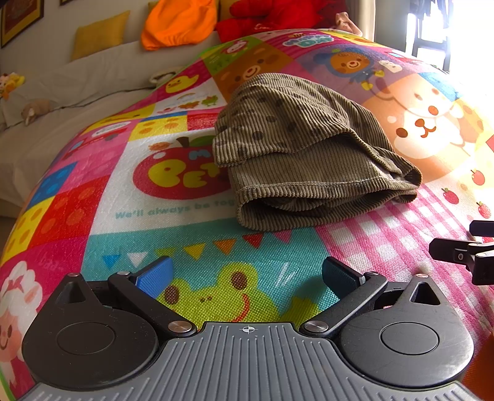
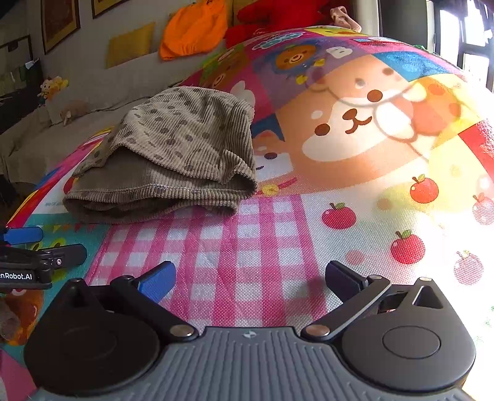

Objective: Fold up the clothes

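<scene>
A cartoon-printed play mat (image 1: 173, 253) spreads across the floor, with a covered sofa (image 1: 77, 83) behind it holding a yellow cushion (image 1: 98, 34), an orange bundle (image 1: 179, 21) and a red plush (image 1: 278, 15). On the mat lies the folded corduroy garment (image 1: 308, 154) — olive-brown, ribbed, dotted on top (the inner layer is plain) — its long axis running left to right, folded edge nearest the cameras. The left gripper (image 1: 247, 277) and right gripper (image 2: 250, 277) sit short of it, fingers spread wide, holding nothing.
</scene>
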### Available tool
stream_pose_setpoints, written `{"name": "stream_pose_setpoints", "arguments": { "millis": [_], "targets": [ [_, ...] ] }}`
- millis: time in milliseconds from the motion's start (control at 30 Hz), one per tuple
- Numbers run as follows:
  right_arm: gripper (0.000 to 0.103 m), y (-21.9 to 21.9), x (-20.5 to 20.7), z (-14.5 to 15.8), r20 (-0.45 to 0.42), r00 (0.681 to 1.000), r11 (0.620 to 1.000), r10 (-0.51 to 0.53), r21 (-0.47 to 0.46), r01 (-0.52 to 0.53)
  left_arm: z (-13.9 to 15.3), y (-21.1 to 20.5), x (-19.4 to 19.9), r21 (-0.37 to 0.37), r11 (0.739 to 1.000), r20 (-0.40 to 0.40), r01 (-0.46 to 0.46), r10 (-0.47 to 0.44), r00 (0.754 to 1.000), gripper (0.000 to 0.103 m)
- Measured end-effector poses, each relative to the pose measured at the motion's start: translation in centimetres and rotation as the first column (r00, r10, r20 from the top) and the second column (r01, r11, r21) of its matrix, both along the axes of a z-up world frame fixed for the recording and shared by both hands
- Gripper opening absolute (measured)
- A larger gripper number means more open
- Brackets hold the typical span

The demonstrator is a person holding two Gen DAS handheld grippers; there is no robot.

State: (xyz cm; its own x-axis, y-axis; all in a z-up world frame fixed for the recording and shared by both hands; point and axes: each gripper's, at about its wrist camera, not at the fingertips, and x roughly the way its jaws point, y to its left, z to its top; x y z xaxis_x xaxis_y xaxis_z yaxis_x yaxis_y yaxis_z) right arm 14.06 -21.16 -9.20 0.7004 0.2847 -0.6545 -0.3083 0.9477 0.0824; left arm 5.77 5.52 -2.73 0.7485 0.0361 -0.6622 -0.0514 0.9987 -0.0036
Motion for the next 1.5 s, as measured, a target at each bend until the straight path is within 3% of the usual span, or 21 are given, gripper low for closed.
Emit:
{"name": "stream_pose_setpoints", "arguments": {
  "millis": [1500],
  "targets": [
    [0.103,0.07,0.12,-0.03,-0.001,1.000,1.000,0.000,-0.008,0.000,-0.02,0.25,0.02,0.001,1.000,0.003,0.008,-0.008,1.000,0.103]
  ]
}}
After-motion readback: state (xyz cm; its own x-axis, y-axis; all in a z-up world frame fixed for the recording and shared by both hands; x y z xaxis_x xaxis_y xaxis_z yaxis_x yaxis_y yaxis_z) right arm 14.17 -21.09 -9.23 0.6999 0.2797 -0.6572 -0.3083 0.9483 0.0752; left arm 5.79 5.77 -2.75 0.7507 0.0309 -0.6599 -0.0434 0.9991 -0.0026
